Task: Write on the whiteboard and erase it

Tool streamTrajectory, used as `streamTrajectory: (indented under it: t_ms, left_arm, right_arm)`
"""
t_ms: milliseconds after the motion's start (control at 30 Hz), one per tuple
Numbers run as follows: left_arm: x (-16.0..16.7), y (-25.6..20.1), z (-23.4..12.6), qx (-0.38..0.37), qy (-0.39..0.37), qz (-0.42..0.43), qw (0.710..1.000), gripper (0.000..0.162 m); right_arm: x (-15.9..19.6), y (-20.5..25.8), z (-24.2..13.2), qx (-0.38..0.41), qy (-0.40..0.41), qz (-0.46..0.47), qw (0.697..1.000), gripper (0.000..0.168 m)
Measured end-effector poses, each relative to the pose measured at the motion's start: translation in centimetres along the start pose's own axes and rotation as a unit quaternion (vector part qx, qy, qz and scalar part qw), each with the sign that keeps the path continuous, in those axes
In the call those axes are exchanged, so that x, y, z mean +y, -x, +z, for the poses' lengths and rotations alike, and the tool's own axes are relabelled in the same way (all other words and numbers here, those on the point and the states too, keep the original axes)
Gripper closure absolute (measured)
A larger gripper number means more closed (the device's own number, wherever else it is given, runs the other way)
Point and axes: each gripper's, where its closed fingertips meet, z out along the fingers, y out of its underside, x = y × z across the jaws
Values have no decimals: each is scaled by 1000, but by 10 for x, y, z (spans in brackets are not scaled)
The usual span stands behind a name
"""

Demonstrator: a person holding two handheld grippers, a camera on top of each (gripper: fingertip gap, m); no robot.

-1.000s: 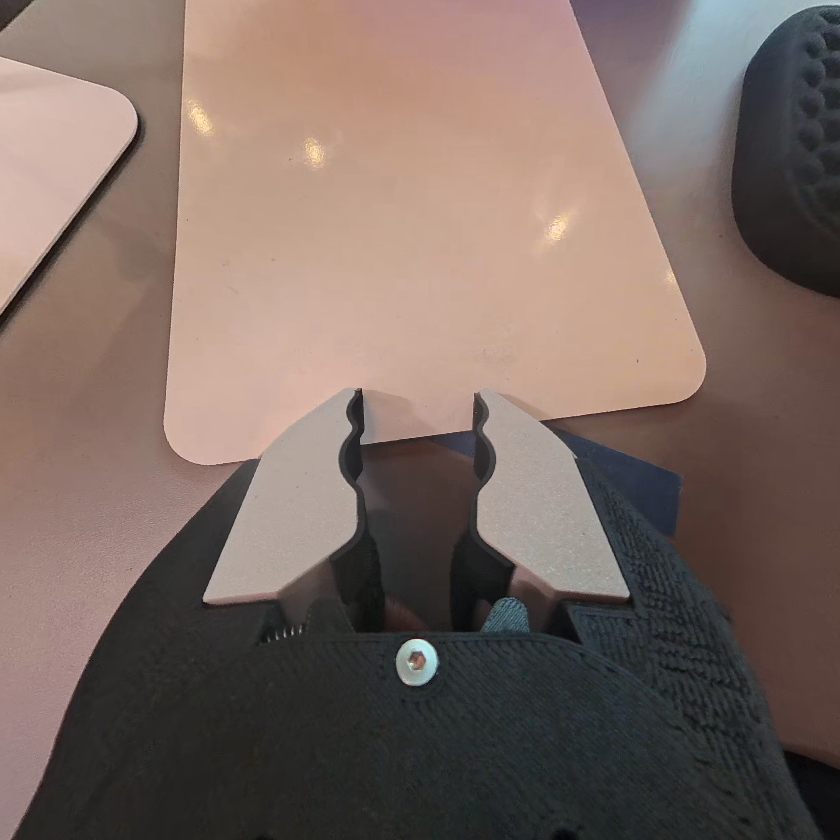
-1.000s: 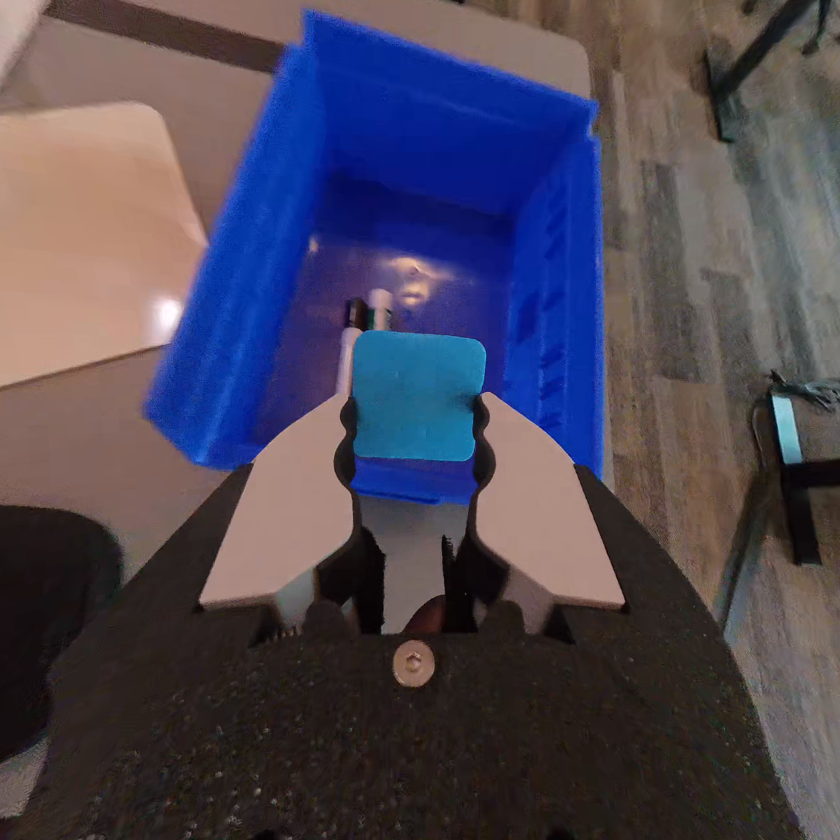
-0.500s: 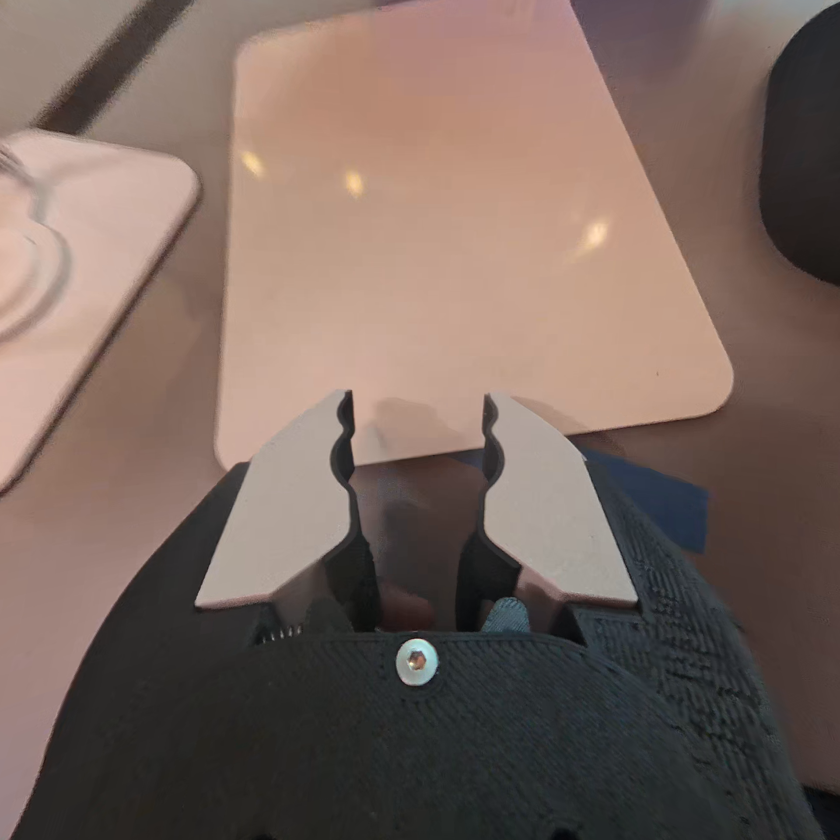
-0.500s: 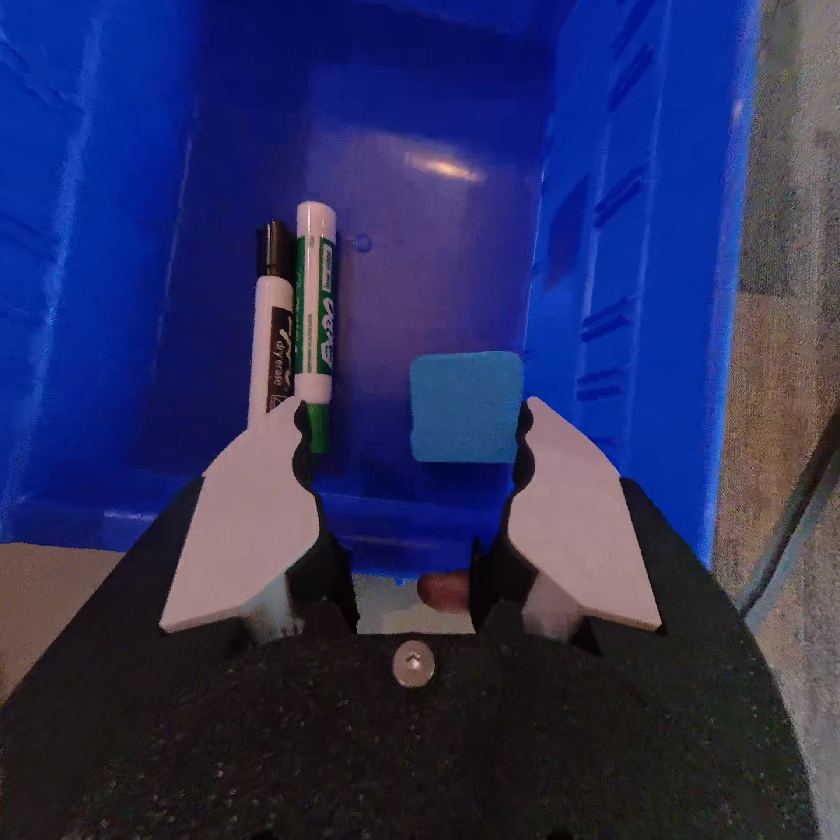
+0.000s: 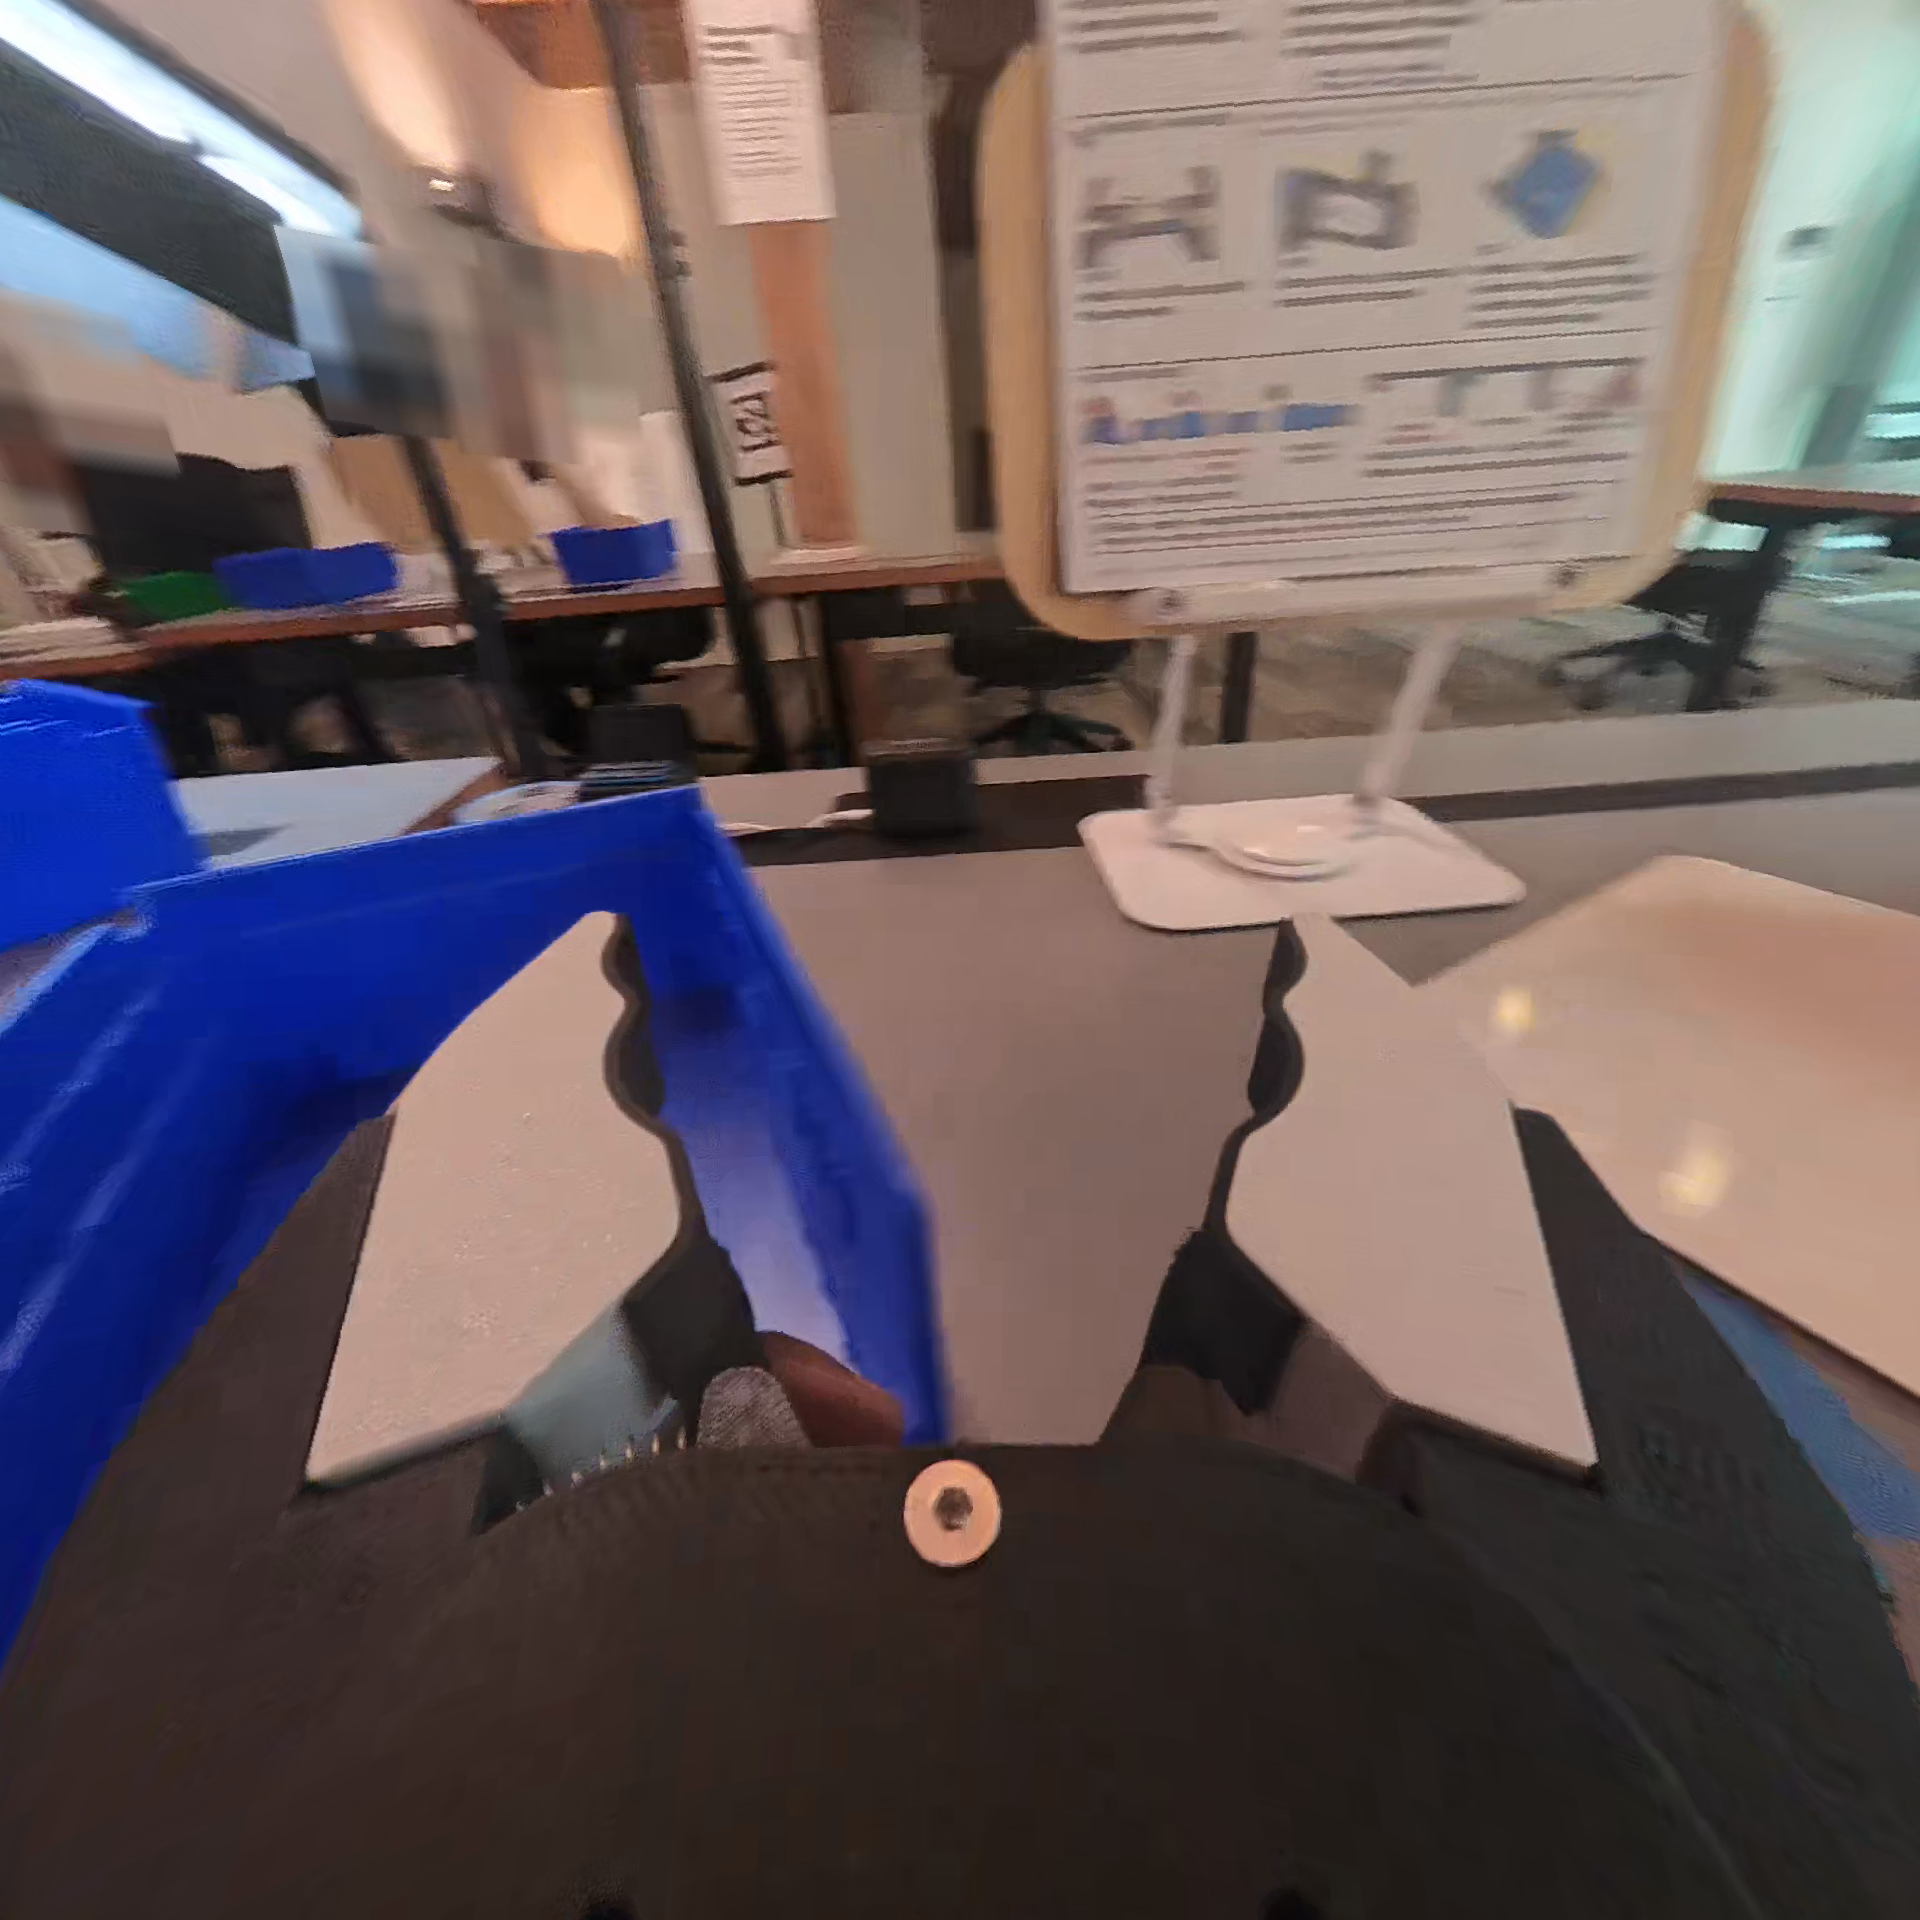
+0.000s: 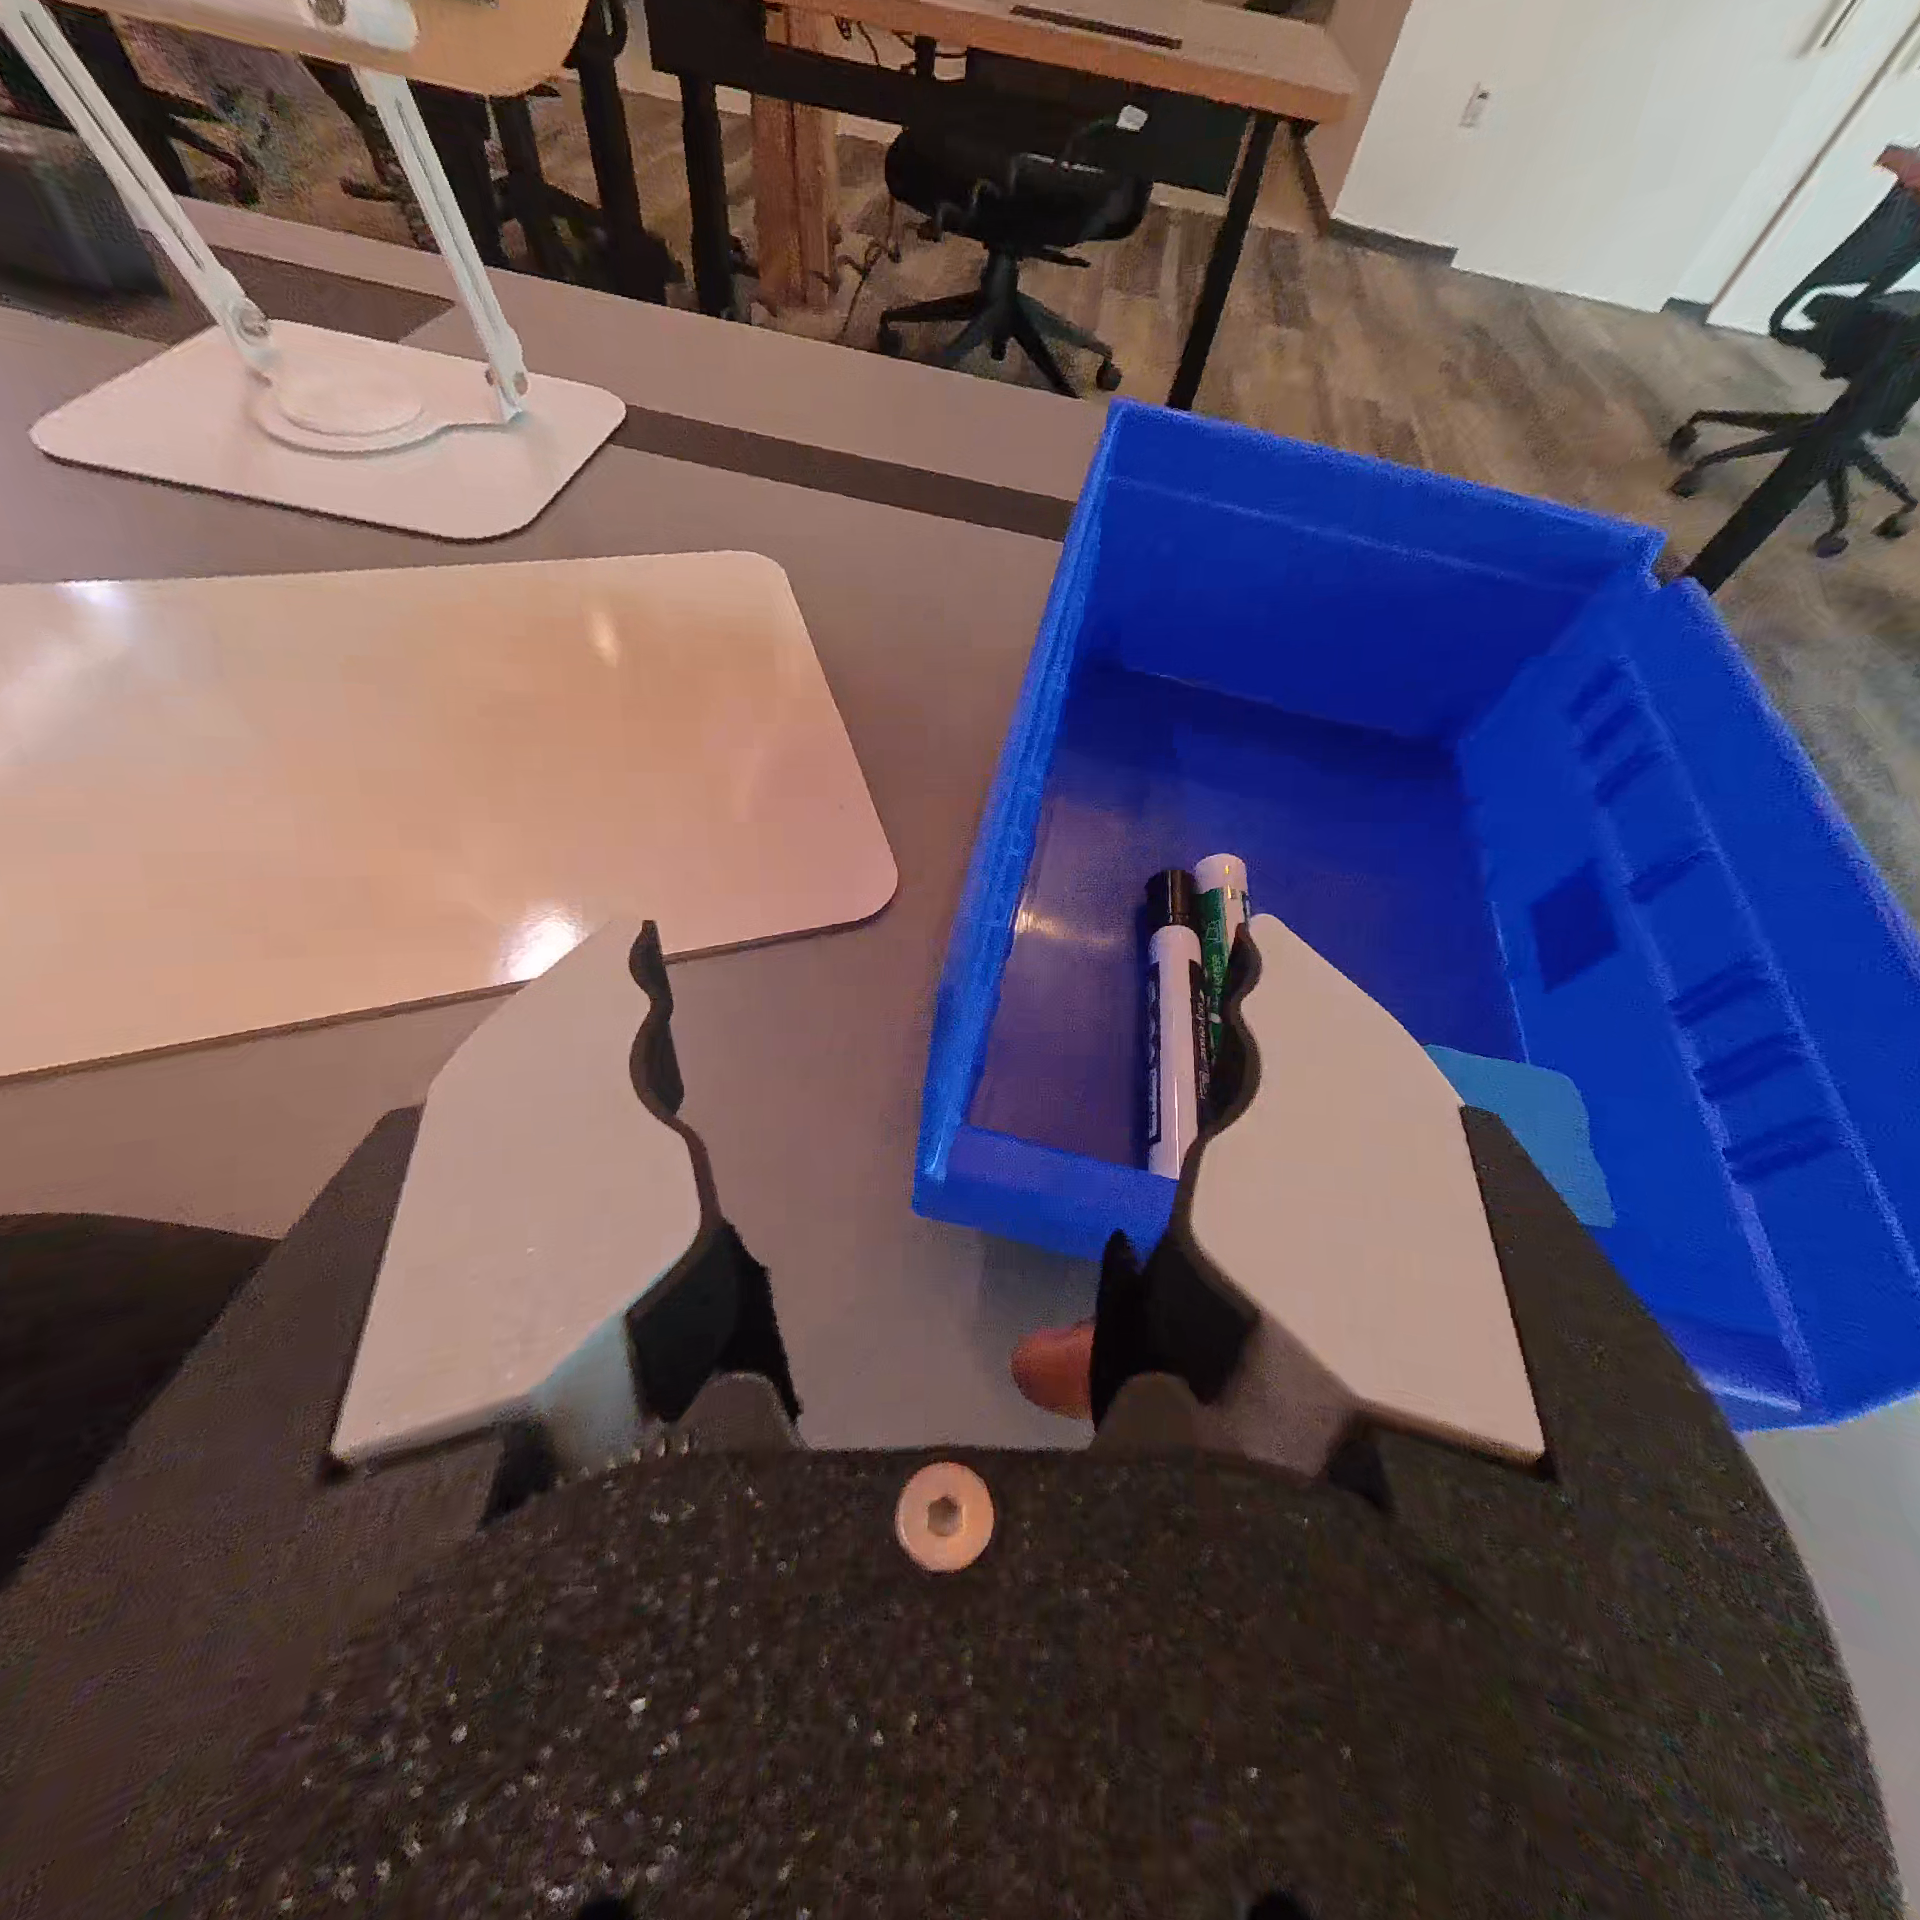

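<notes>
In the right wrist view my right gripper (image 6: 953, 925) is open and empty above the table. A white whiteboard (image 6: 416, 790) lies flat to its left. A blue bin (image 6: 1039, 831) stands to its right. The bin holds a black-capped marker (image 6: 1174, 1029), a green marker (image 6: 1210, 935) and a light blue eraser (image 6: 1527, 1122), which my right finger partly hides. In the left wrist view my left gripper (image 5: 953, 925) is open wide and empty. A blue bin (image 5: 416, 987) stands at its left finger; the pads do not press on the bin's wall. The whiteboard (image 5: 1714, 1122) lies to its right.
A white stand base (image 6: 332, 436) sits behind the whiteboard, and it carries a poster board (image 5: 1351, 312). A small black box (image 5: 920, 795) stands at the table's far side. A dark object (image 6: 94, 1340) lies at the near left. Office chairs (image 6: 1018, 208) stand beyond the table.
My right gripper opened, let go of the blue eraser into the bin and drew back. My left gripper opened wide and swung up from the whiteboard to beside a blue bin.
</notes>
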Motion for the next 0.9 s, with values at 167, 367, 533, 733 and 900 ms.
streamTrajectory:
  t_ms: [167, 367, 533, 733, 900]
  left_arm:
    - [44, 21, 2, 31, 98, -59, 993, 63]
    - [87, 3, 11, 58, 187, 3, 981, 84]
    - [94, 16, 8, 46, 217, 30, 975, 131]
    - [67, 24, 5, -18, 186, 80, 979, 148]
    - [48, 6, 4, 13, 169, 51, 984, 159]
  right_arm:
    - [8, 14, 5, 16, -9, 3, 1000, 74]
    - [21, 23, 21, 38, 16, -51, 998, 91]
    - [30, 4, 34, 83, 60, -133, 986, 155]
    - [21, 9, 27, 77, 47, -130, 987, 162]
    - [-7, 35, 14, 42, -12, -88, 995, 164]
